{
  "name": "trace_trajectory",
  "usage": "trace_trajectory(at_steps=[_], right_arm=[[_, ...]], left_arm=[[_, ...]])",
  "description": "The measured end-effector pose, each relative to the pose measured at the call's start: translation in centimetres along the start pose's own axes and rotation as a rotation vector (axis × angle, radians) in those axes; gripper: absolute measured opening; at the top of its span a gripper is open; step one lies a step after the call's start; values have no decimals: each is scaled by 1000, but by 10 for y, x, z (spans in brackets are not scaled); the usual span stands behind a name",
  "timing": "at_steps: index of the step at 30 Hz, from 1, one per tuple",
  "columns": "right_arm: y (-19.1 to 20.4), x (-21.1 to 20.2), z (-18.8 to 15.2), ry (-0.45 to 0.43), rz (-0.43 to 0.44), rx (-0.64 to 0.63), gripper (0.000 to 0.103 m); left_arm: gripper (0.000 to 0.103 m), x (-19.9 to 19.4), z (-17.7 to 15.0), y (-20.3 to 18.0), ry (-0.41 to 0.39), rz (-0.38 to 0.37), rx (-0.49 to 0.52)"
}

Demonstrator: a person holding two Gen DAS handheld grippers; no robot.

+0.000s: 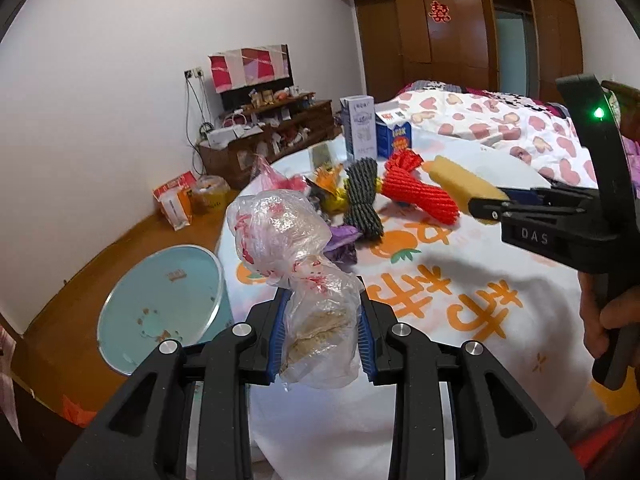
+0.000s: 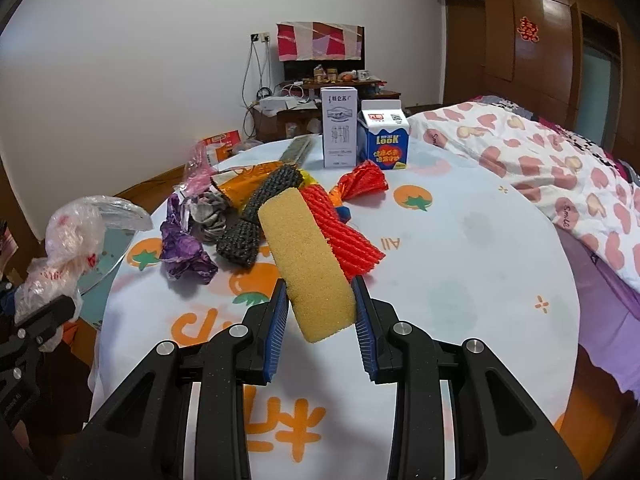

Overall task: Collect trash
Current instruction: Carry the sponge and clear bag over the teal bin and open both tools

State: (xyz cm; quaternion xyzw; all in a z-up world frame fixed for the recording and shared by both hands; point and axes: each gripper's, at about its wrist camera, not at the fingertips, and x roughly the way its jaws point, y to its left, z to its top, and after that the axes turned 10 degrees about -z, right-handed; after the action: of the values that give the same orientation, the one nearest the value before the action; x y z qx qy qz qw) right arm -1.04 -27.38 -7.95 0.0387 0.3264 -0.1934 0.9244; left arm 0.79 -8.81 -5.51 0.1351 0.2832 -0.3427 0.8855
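The left hand-held gripper [image 1: 322, 330] is clamped on a crumpled clear plastic bag with red print [image 1: 298, 264], its blue pads pressing both sides of the bag, which is lifted off the round counter with the white orange-printed cloth [image 1: 460, 320]. Below and to the left of the bag, on the floor beside the counter, stands a round pale-blue bin [image 1: 160, 304] with a few scraps inside.

The right hand-held gripper [image 2: 322, 330] is clamped on a yellow rectangular sponge block [image 2: 306, 256], gripping it at its near end so that the block juts forward above the counter.

More trash lies on the cloth farther back: a red ribbed foam net [image 2: 344, 236], a dark grey knitted bundle [image 2: 260, 216], a crumpled purple wrapper [image 2: 182, 248] and an orange foil packet [image 2: 244, 180]. Behind them stand a tall white carton [image 2: 339, 128] and a blue-and-white gable-top carton [image 2: 386, 136], just beside each other.
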Motion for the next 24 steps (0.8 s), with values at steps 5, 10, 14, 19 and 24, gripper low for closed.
trace_trajectory(at_steps=[5,10,14,19,24], right_arm=[[6,-1,-1,1,6,-10,33],[13,-4,1,-8,20,-22,33],[21,-4,4,-11,37,-29,33],[39,-6,9,-27,67,-60,33],[56,-7,15,-38,100,-80,33]], left_arm=[[30,-3,1,16,-12,41,-51],[30,-8,1,33,-22,89,-75],[30,-12,1,41,-30,111,-87],[30,-13,-1,52,-29,134,-104],[31,-18,-3,64,-36,160,-120]])
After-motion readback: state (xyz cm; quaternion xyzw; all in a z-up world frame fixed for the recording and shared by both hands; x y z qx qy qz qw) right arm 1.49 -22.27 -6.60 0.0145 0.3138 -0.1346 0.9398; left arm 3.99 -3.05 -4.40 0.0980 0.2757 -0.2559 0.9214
